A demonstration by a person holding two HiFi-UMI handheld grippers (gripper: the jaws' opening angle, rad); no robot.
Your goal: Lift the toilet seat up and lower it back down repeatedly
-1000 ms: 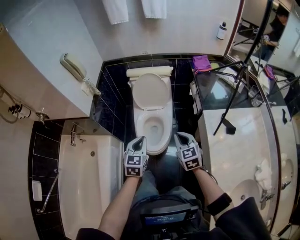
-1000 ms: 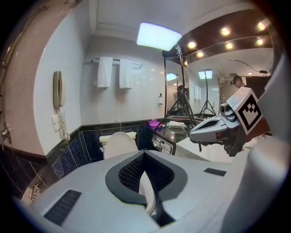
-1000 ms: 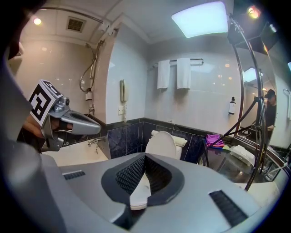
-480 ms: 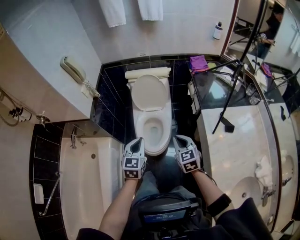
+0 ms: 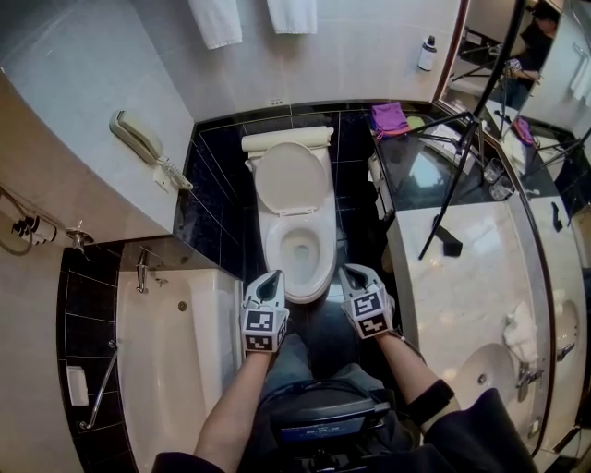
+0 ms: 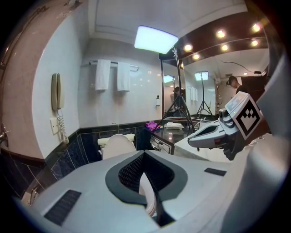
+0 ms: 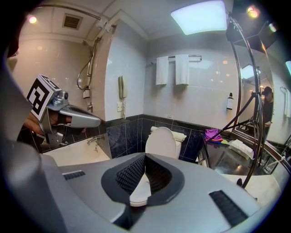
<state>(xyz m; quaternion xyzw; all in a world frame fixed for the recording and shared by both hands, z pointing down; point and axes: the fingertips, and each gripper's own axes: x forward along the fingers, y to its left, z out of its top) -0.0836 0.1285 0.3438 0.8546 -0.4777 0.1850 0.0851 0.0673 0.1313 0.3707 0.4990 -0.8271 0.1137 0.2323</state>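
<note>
My left gripper [image 5: 274,276] and right gripper [image 5: 350,272] hang closed and empty, just short of the white oval plastic toilet seat [image 5: 275,251], apparently lying flat. Judgement: lift pending; the jaws must open and catch its front edge.

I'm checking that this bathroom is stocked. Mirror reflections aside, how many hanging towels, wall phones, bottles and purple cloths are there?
Hanging towels: 2
Wall phone: 1
Bottle: 1
Purple cloth: 1
Total: 5

Left gripper [image 6: 144,154], fingers [image 6: 130,173] together, toilet lid [image 6: 117,146] upright ahead, right gripper [image 6: 193,139] alongside
</note>
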